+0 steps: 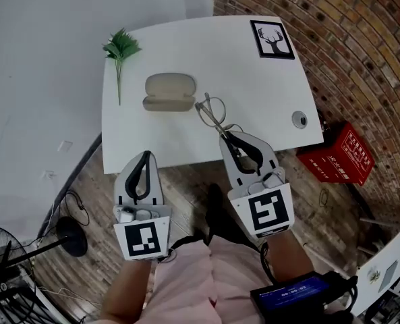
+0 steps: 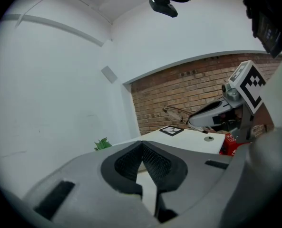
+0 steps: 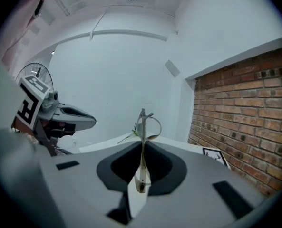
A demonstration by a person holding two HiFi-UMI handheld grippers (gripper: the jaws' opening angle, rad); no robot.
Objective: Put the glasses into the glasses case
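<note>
An open beige glasses case [image 1: 167, 93] lies on the white table [image 1: 267, 93], left of centre. My right gripper [image 1: 224, 136] is shut on a temple arm of the thin-framed glasses [image 1: 212, 117], holding them above the table's front edge, just right of the case. In the right gripper view the glasses [image 3: 144, 125] stick up edge-on from between the shut jaws of my right gripper [image 3: 142, 144]. My left gripper [image 1: 146, 156] is shut and empty, hanging off the table's front edge below the case. In the left gripper view its tips [image 2: 141, 145] meet with nothing between them.
A green plant sprig [image 1: 121, 49] lies at the table's left edge. A framed deer picture [image 1: 272, 39] sits at the far right corner, a round grommet [image 1: 299, 119] near the right edge. A red box [image 1: 340, 152] stands by the brick wall, a fan [image 1: 1, 258] at lower left.
</note>
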